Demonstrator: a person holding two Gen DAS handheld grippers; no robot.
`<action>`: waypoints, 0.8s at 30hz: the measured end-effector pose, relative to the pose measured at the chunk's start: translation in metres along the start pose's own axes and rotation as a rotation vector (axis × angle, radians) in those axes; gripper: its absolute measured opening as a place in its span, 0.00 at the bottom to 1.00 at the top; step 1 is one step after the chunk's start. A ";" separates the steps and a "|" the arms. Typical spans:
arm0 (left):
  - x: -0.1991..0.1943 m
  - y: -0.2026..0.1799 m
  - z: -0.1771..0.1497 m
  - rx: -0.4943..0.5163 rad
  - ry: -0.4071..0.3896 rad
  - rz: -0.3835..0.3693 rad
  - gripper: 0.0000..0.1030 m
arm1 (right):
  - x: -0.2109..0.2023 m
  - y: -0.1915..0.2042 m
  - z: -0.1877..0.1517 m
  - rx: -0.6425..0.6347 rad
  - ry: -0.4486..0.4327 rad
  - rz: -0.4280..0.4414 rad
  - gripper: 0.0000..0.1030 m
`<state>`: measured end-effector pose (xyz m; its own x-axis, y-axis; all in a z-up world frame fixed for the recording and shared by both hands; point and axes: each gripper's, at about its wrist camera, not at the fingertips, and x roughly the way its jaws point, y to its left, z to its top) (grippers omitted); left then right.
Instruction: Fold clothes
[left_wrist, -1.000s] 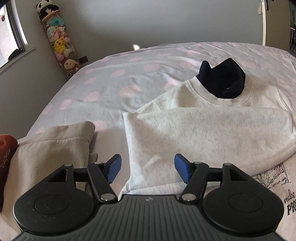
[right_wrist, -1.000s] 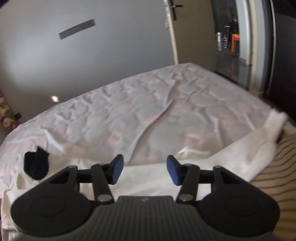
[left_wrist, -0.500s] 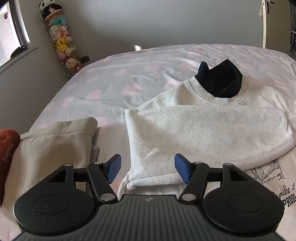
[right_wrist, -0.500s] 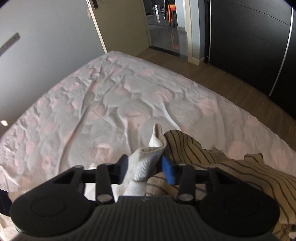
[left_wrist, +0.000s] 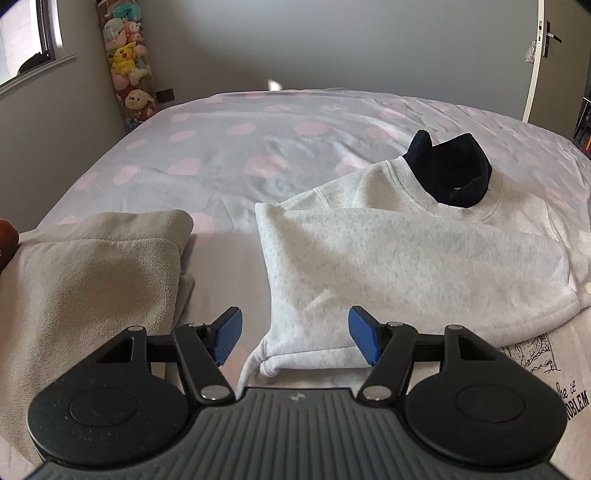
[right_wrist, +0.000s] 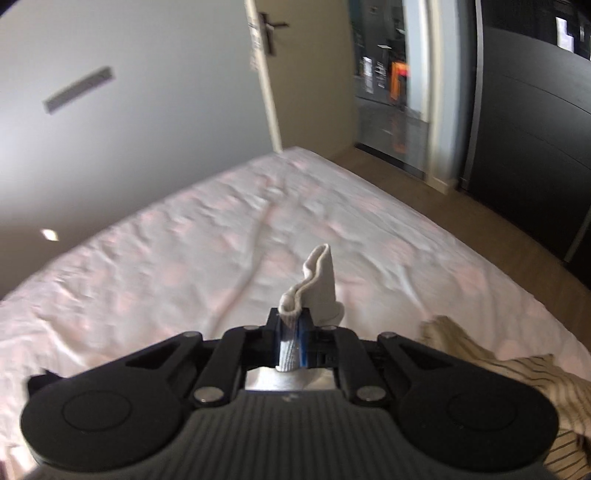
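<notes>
A light grey sweatshirt (left_wrist: 406, 258) with a dark navy collar (left_wrist: 450, 173) lies on the bed, one sleeve folded across its front. My left gripper (left_wrist: 294, 332) hovers open just above its near left corner, and the blue pads touch nothing. In the right wrist view my right gripper (right_wrist: 291, 332) is closing, its pads pinching the sweatshirt's ribbed sleeve cuff (right_wrist: 319, 273). The cuff stands up out of the jaws, lifted above the bedspread.
A folded beige garment (left_wrist: 92, 277) lies left of the sweatshirt, and a white printed tee (left_wrist: 546, 369) lies at the near right. A striped garment (right_wrist: 498, 373) is heaped under the right gripper. The dotted bedspread (left_wrist: 221, 158) stretches behind. Beyond the bed's far corner are wooden floor (right_wrist: 424, 184) and a doorway.
The right gripper swung onto the sleeve cuff by the striped garment, closed on it and rose with it. The left gripper slid a little to the left, still open.
</notes>
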<state>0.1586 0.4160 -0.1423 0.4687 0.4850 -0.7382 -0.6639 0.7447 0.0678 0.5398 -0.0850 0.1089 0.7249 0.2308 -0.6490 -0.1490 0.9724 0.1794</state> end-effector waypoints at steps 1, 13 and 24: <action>-0.001 0.004 0.000 -0.009 0.000 -0.002 0.60 | -0.010 0.019 0.002 -0.017 -0.019 0.039 0.10; -0.005 0.041 -0.003 -0.099 -0.022 -0.069 0.60 | -0.054 0.252 -0.038 -0.251 -0.059 0.425 0.09; 0.014 0.051 -0.002 -0.093 -0.012 -0.087 0.60 | 0.006 0.383 -0.183 -0.302 0.164 0.629 0.09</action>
<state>0.1298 0.4598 -0.1508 0.5332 0.4265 -0.7306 -0.6716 0.7386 -0.0590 0.3637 0.2953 0.0380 0.3334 0.7296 -0.5972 -0.7021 0.6149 0.3593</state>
